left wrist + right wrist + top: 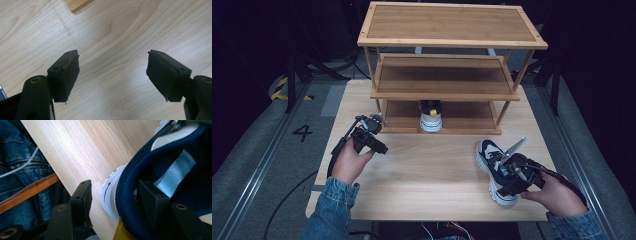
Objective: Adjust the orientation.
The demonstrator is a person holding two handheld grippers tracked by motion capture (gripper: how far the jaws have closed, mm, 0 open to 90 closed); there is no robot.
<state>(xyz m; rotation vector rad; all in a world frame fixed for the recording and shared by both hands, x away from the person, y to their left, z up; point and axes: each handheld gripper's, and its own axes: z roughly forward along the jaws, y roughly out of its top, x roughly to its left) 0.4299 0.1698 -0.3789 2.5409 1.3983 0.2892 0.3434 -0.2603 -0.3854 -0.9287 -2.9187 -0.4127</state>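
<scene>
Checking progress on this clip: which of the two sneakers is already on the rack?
The sneaker on the rack's bottom shelf; the other sneaker lies on the table at the right gripper.

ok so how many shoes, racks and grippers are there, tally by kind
shoes: 2, one on the table under the right gripper at, one on the rack's bottom shelf
wooden rack: 1
grippers: 2, the right one and the left gripper, both with jaws open
total: 5
</scene>
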